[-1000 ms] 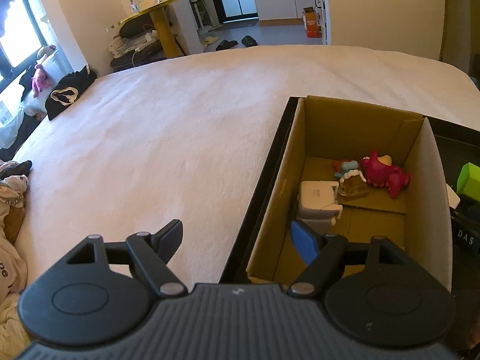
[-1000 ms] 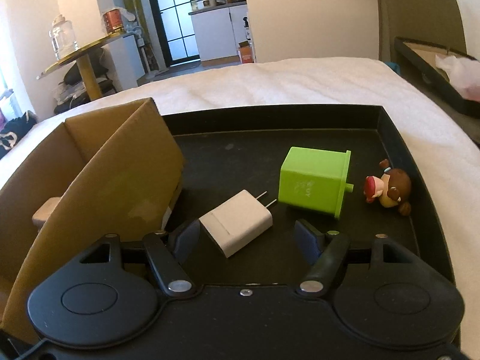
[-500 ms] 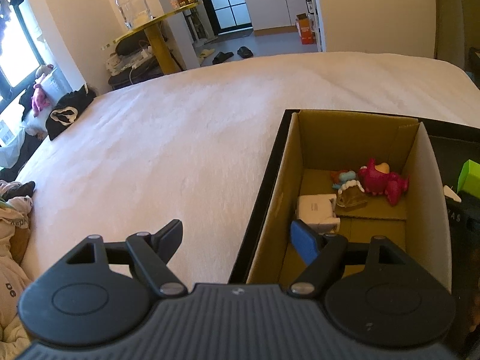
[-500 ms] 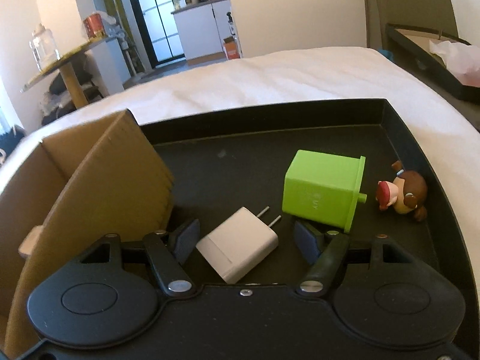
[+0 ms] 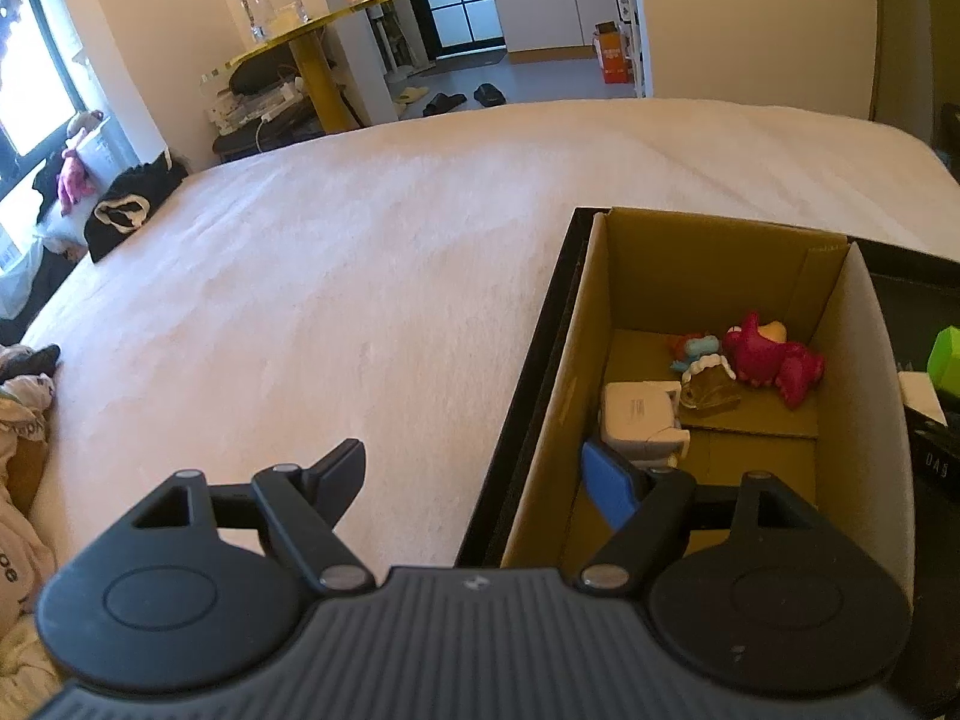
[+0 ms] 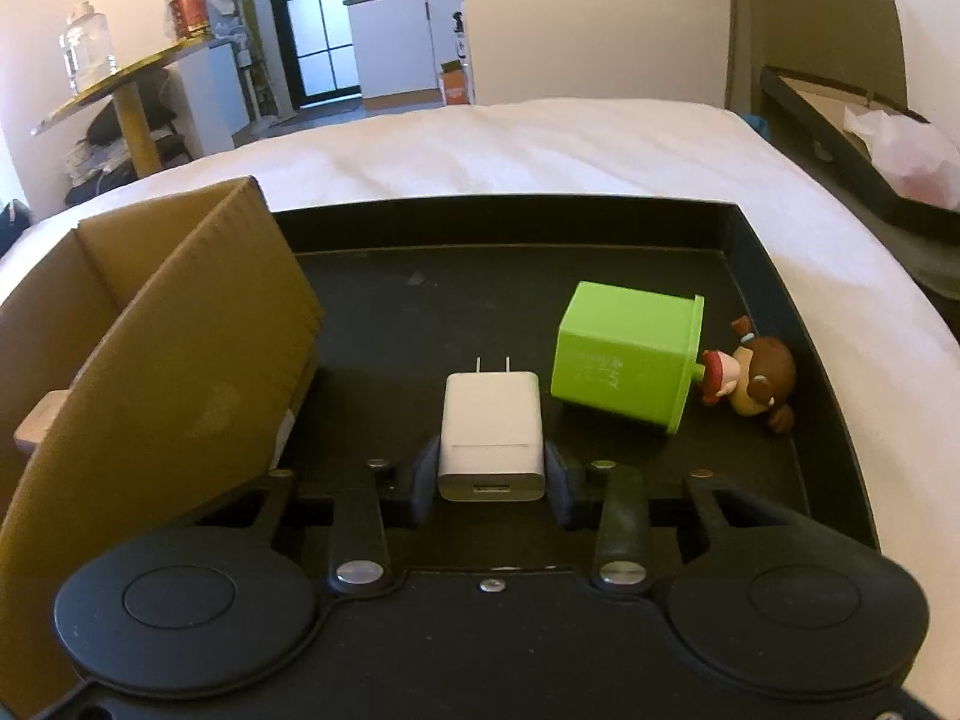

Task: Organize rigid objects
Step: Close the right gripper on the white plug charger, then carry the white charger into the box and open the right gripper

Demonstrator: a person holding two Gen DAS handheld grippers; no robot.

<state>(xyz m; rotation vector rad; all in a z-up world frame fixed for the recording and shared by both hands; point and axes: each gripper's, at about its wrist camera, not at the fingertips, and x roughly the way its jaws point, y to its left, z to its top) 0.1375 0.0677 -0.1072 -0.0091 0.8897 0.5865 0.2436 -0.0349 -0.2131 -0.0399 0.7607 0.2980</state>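
Note:
In the right wrist view a white plug charger [image 6: 492,420] lies on the black tray [image 6: 480,222], prongs pointing away. My right gripper [image 6: 492,480] is closing, and its pads touch both sides of the charger. To the right lie a tipped green box [image 6: 624,360] and a small brown-haired figurine [image 6: 756,378]. The cardboard box [image 5: 708,252] stands in the tray's left part. It holds a white adapter [image 5: 639,414], a pink toy [image 5: 768,360] and a brown toy [image 5: 708,384]. My left gripper [image 5: 474,462] is open and empty, straddling the box's left wall.
The tray rests on a bed with a pale sheet [image 5: 360,270]. Clothes [image 5: 18,420] are piled at the bed's left edge. Another dark tray holding paper [image 6: 870,138] sits off the bed to the right. A yellow round table [image 5: 312,24] stands beyond the bed.
The right gripper's jaws have narrowed onto the white charger, which has turned from slanted to straight between them. The left gripper stays open, its view barely shifted.

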